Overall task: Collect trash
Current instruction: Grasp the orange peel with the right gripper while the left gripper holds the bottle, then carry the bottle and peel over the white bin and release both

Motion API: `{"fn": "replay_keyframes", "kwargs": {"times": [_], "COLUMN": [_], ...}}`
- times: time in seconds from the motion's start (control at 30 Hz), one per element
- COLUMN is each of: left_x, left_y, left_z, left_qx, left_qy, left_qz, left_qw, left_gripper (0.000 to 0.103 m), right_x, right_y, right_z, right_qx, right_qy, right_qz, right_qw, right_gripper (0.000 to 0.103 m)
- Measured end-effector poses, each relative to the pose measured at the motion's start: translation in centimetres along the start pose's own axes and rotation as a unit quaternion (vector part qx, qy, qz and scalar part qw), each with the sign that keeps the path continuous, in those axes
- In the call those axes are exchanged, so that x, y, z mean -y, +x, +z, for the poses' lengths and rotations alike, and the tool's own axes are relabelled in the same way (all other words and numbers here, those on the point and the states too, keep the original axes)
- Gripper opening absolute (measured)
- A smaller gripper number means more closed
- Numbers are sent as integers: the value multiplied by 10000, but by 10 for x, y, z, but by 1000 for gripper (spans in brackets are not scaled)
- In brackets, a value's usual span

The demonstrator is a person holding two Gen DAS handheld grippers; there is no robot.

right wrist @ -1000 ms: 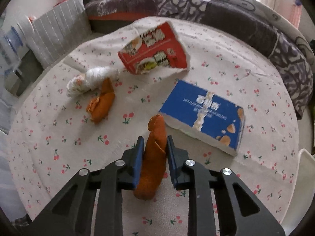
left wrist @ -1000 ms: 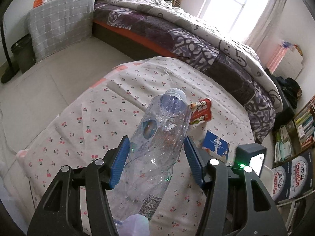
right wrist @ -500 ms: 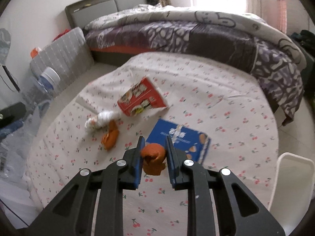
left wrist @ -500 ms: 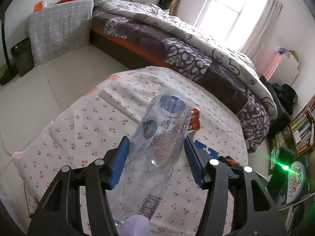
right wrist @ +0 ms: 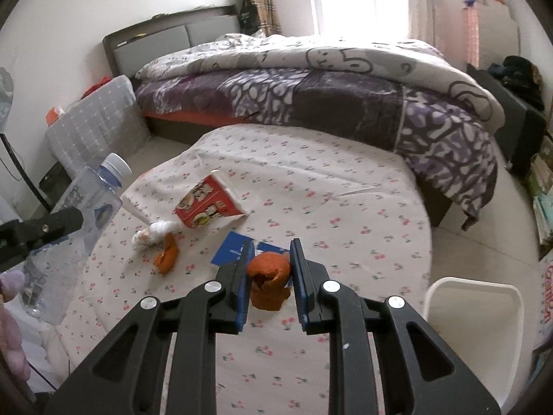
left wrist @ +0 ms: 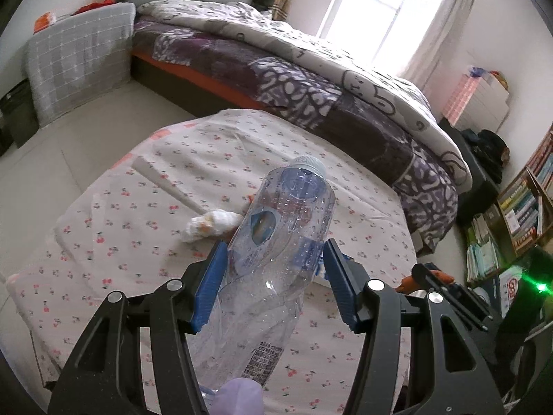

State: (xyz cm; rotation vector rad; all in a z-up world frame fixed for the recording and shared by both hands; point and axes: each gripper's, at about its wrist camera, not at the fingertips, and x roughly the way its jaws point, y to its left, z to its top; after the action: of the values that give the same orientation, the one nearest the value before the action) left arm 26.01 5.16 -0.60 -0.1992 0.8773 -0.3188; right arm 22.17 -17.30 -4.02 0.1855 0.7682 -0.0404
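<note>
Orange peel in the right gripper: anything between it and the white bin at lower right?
Nothing visible. The right gripper holds the crumpled orange peel above the cherry-print tablecloth; the white plastic bin stands open beside the table, with only bare cloth between.

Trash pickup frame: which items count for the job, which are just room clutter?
Job:
- plastic bottle, in left claw
- orange peel, in right claw
- second peel, white wad, red packet, blue packet, on the table
- white bin

Clutter:
- bed
- bookshelf
- grey checked cover
</note>
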Motion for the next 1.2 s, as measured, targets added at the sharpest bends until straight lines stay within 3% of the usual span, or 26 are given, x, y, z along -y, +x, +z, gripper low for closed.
{"fn": "replay_keyframes", "kwargs": {"times": [0.67, 1.2], "left_x": [73, 148], "left_y": [32, 58], "left_z": [-25, -53], "left_qx": [-298, -628], "left_qy": [598, 1177], "left_qz": [-327, -714], "left_qw": [9972, 9885], "left_gripper": [55, 55], "right_x": [101, 172], "right_y": [-42, -63], "right_z": [-11, -27], "right_qx": [90, -29], "right_qy": [572, 1181], "right_qz": [-698, -1206], "right_qw": [9959, 9856], "right_gripper": [22, 24]}}
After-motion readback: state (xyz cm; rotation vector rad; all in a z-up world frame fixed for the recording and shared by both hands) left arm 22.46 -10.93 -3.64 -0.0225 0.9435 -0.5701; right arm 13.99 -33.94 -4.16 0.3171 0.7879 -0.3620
